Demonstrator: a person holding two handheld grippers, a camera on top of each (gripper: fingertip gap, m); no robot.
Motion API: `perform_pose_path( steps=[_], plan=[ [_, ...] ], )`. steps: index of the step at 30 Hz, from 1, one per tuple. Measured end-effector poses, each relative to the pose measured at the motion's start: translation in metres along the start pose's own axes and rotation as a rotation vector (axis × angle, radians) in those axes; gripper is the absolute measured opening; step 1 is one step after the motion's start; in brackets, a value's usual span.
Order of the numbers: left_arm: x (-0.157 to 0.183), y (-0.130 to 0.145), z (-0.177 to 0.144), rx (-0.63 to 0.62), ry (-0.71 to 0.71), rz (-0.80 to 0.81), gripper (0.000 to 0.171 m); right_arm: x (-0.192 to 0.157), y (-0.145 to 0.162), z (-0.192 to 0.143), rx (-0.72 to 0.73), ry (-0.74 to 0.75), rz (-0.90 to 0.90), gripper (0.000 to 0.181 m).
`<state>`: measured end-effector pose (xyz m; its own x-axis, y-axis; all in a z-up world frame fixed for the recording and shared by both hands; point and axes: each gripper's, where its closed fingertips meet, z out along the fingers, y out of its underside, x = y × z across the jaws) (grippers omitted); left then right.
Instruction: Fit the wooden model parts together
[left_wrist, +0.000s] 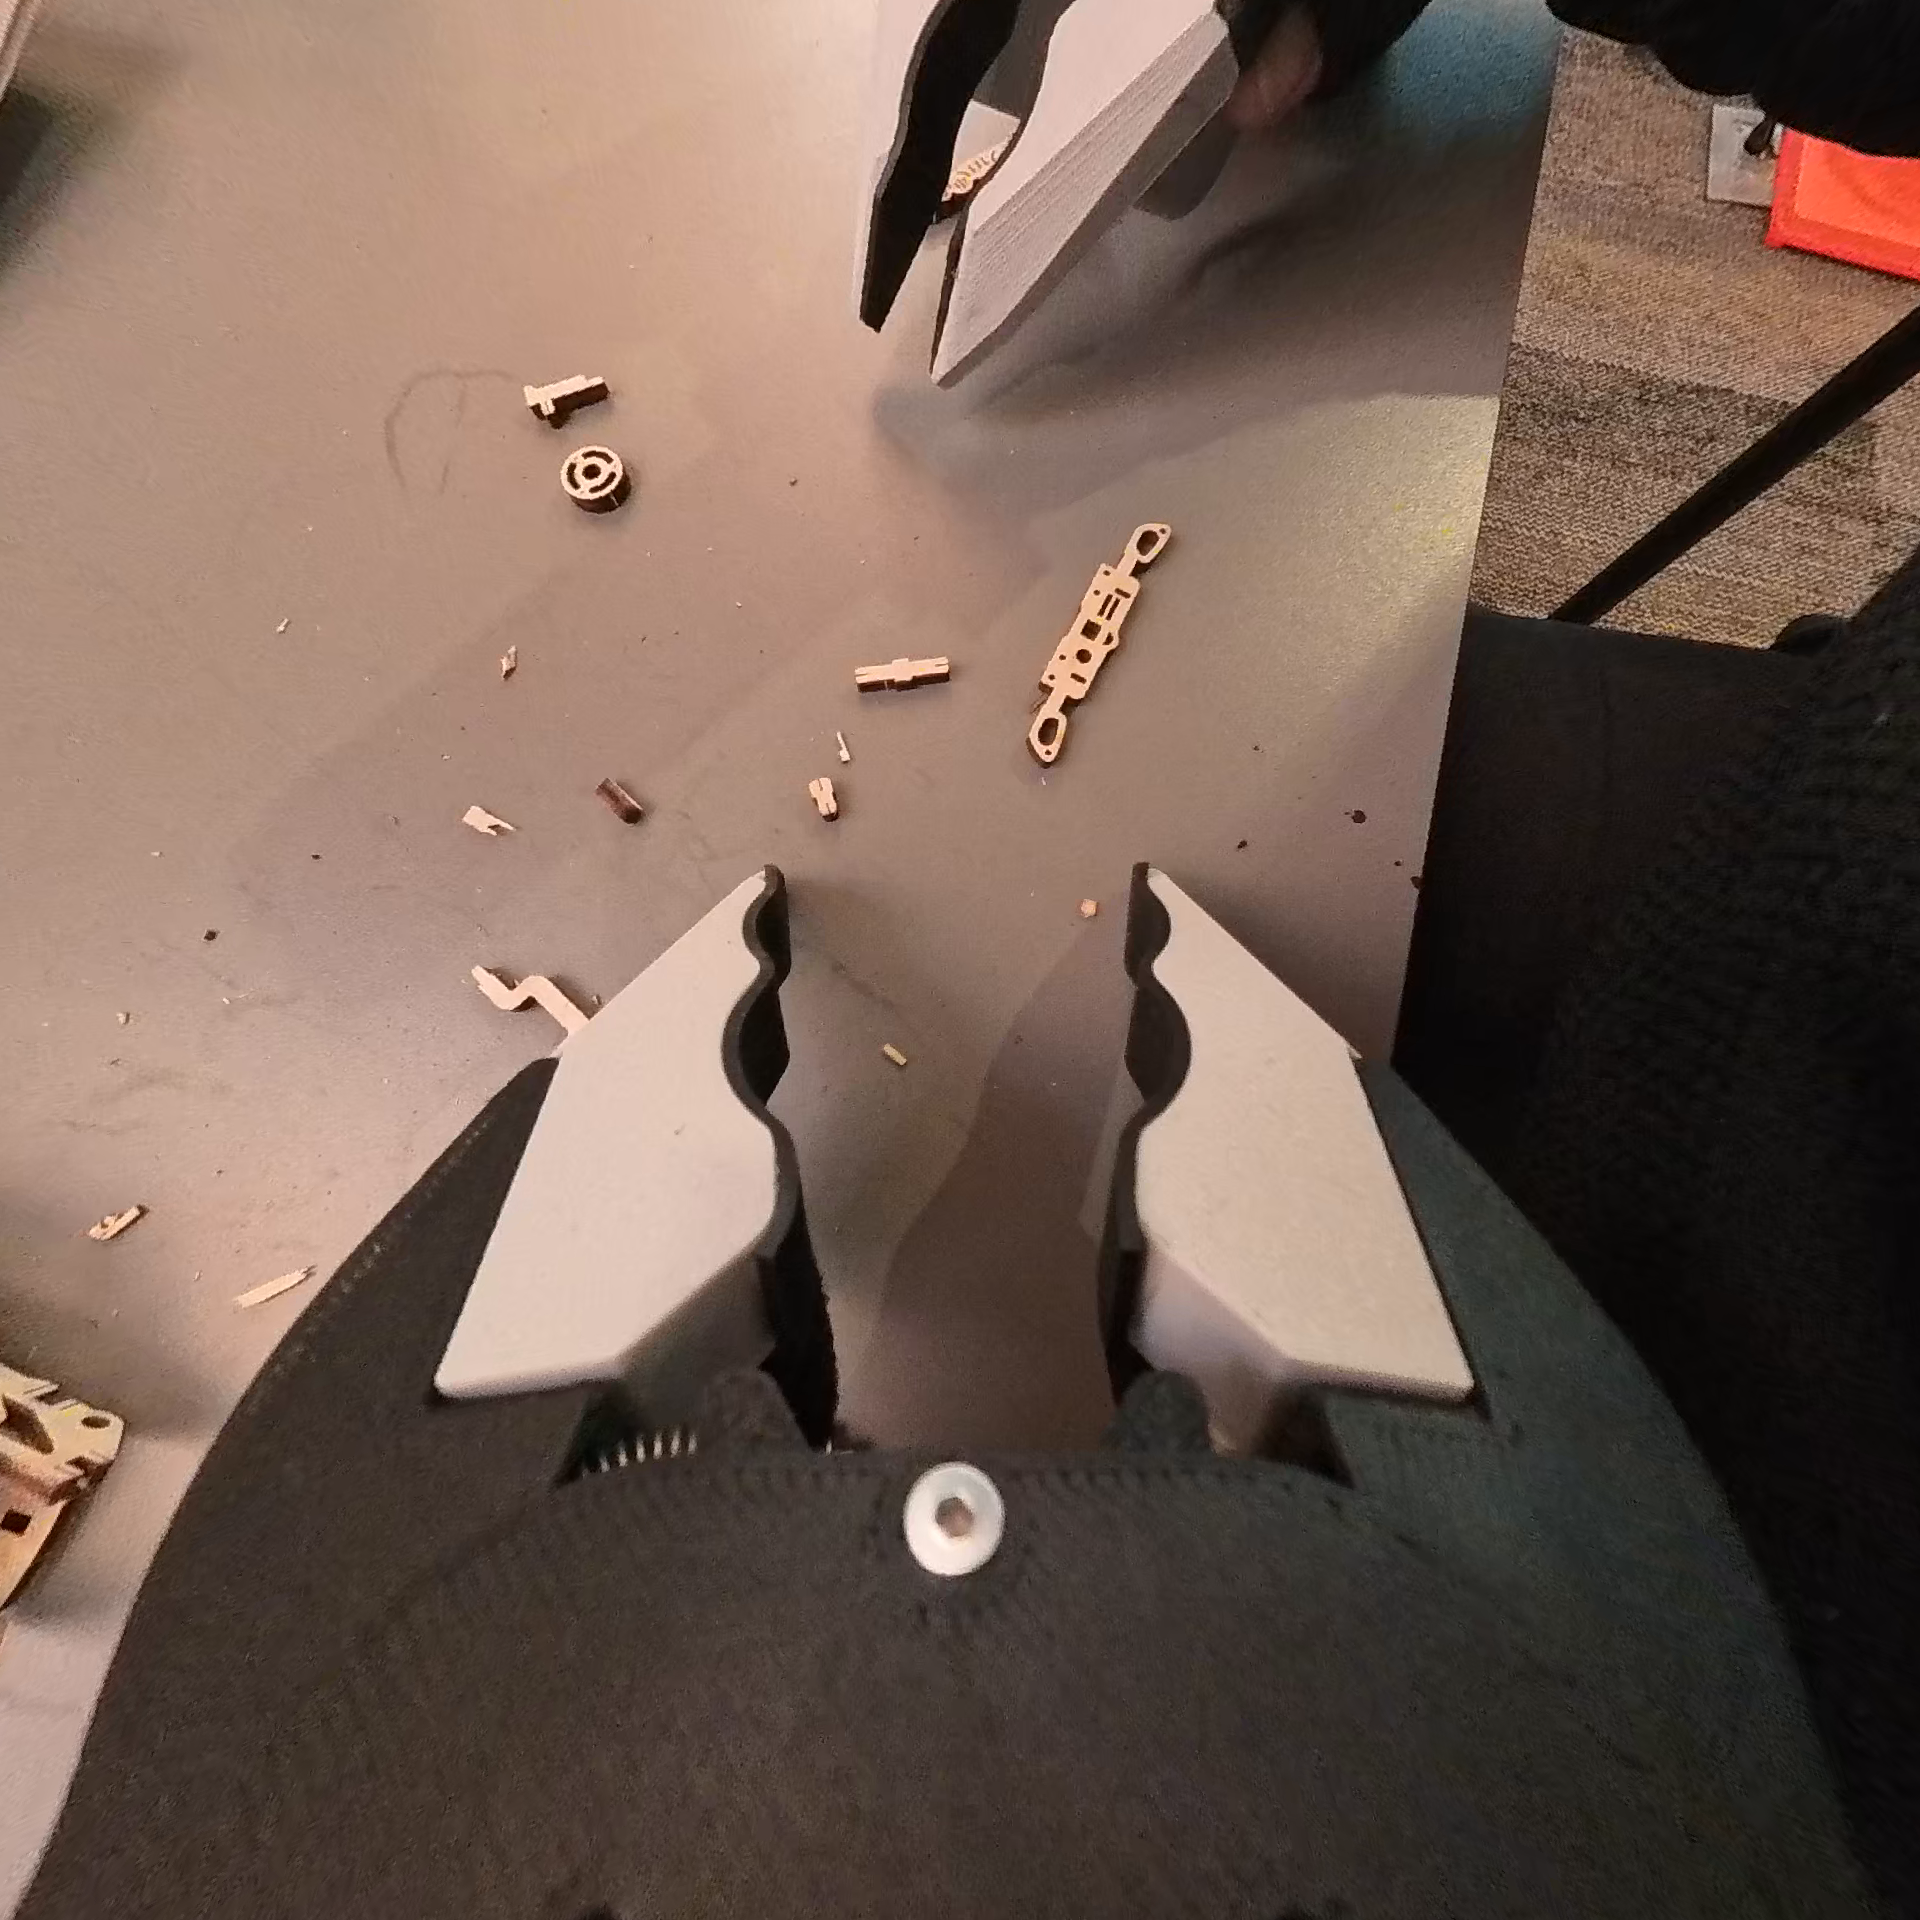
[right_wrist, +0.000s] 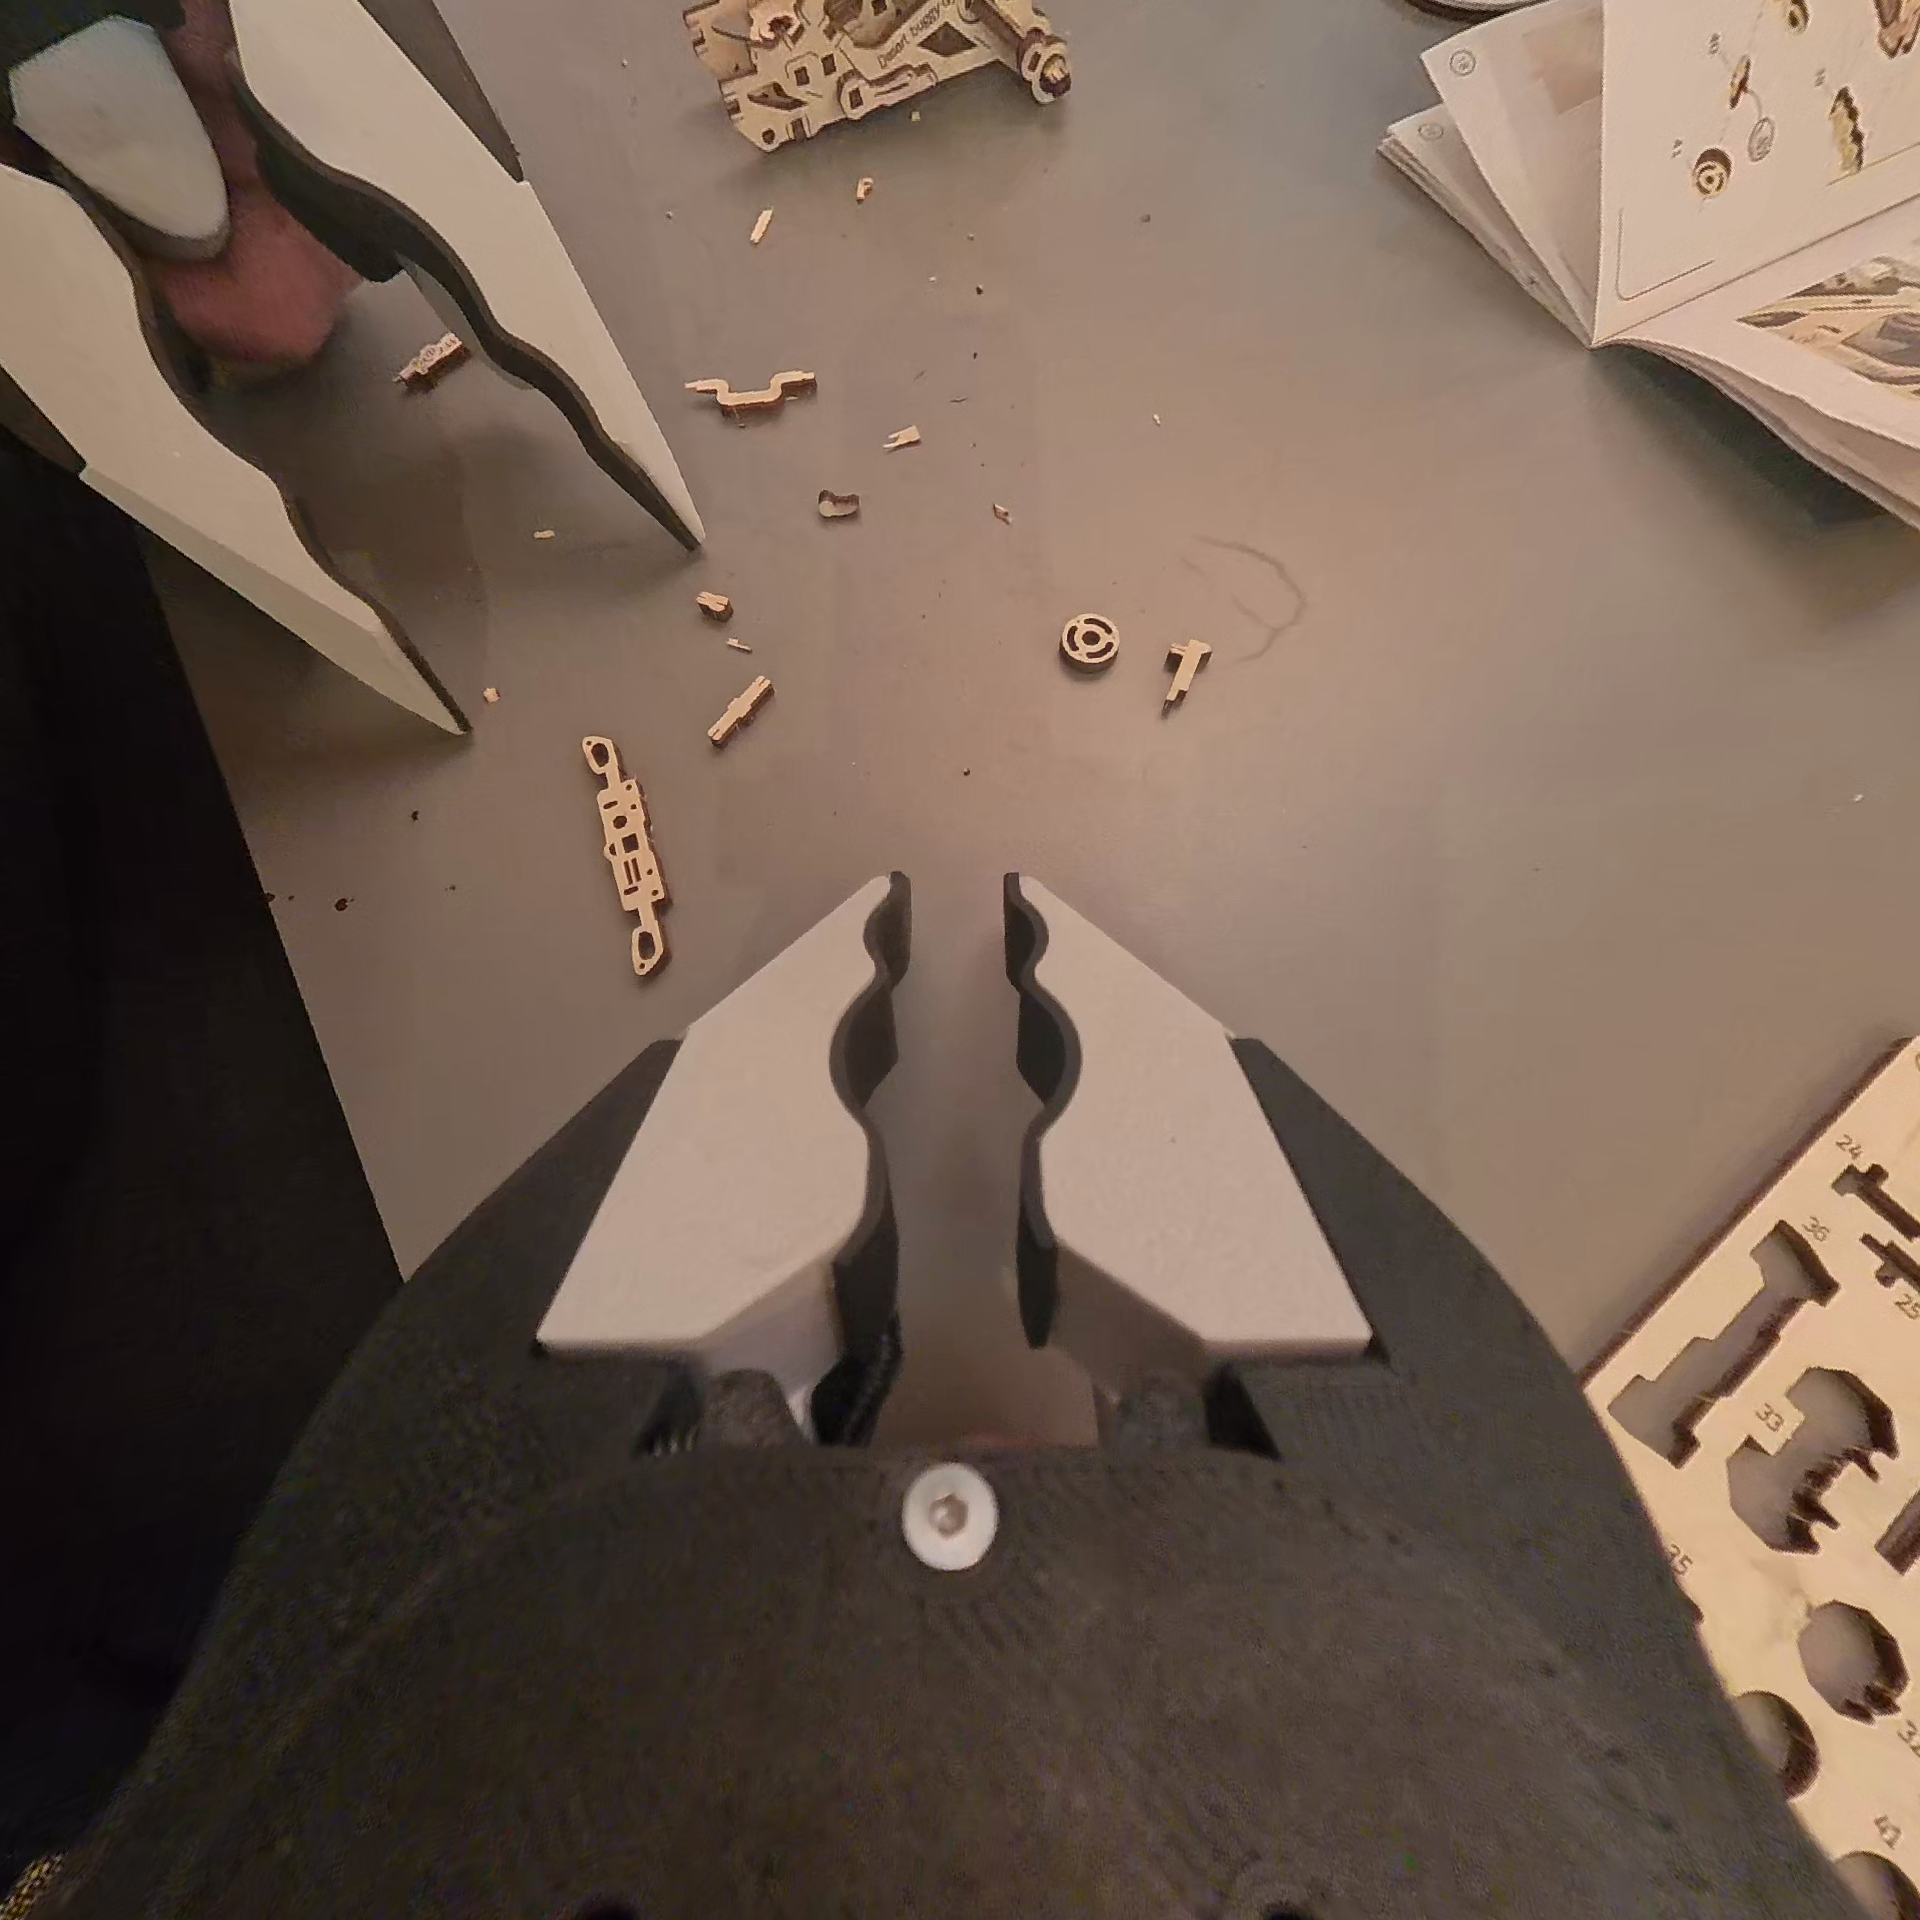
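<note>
Both grippers, left and right, spread, empty: square yours over the strip, probably thin, at mid-left.

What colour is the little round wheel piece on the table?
Light tan wood with dark burnt-brown edges; the wheel piece shows best in the right wrist view.

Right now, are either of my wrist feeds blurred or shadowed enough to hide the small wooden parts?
Left wrist view: the far right gripper is slightly motion-blurred, edges bend from the wide lens, yet the ring part and long perforated strip stay sharp. Right wrist view: sharp, dim warm light, soft shadows under the left gripper; no glare.
</note>
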<state>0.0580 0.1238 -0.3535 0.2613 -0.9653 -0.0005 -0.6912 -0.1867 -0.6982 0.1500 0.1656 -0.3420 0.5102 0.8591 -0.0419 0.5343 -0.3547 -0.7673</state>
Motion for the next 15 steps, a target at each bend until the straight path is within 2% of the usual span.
perform_pose_path(
  steps=[15],
  plan=[
    [0.0002,0.0000,0.0000,0.004,0.001,0.001,0.063,0.0002,0.0012,0.0011,-0.009,0.004,-0.004,0.015]
  ],
)
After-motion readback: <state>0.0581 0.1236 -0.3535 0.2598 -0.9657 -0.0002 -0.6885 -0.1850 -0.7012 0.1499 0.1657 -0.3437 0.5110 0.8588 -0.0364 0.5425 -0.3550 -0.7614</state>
